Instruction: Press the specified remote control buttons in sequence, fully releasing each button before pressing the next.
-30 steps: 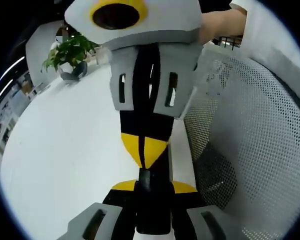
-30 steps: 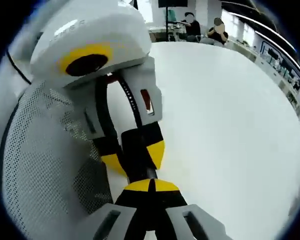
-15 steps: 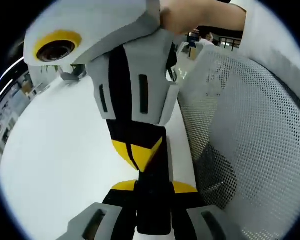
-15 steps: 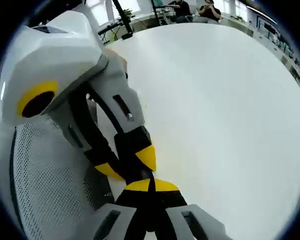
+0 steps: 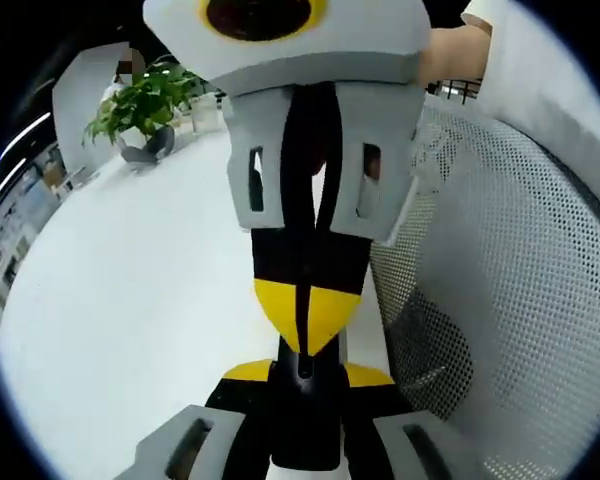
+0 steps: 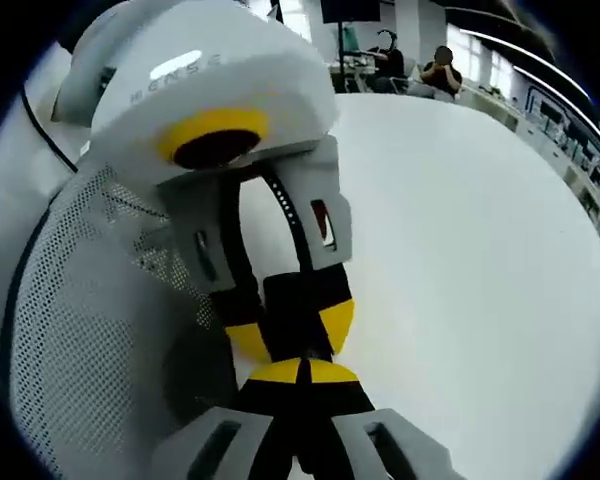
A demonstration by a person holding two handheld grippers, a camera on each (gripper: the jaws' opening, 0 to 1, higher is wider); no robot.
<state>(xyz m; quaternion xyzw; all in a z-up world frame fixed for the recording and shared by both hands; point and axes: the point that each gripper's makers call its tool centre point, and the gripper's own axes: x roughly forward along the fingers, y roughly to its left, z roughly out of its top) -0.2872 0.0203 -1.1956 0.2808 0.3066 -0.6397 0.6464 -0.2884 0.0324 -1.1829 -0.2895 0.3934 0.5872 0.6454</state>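
Observation:
My left gripper [image 5: 306, 375] is shut on a slim black remote [image 5: 305, 430], which stands edge-on between its yellow-tipped jaws. From the top of the left gripper view my right gripper [image 5: 308, 312] points straight down, shut, its yellow tip touching the remote's end. In the right gripper view my right gripper [image 6: 302, 372] is shut at the bottom, tip to tip with the left gripper [image 6: 292, 325]. The remote [image 6: 298, 295] runs up between the left jaws, with a row of small white marks along its edge. Its button face is hidden.
A white mesh chair back [image 5: 500, 300] curves close along one side of both grippers and appears again [image 6: 90, 300] in the right gripper view. A wide white table [image 6: 480, 260] spreads on the other side. A potted plant [image 5: 140, 105] stands far off. Seated people [image 6: 445, 70] are at the back.
Half a second ago the two grippers met at an angle. Now they stand in line again, tip to tip on the remote, and look closer to each other.

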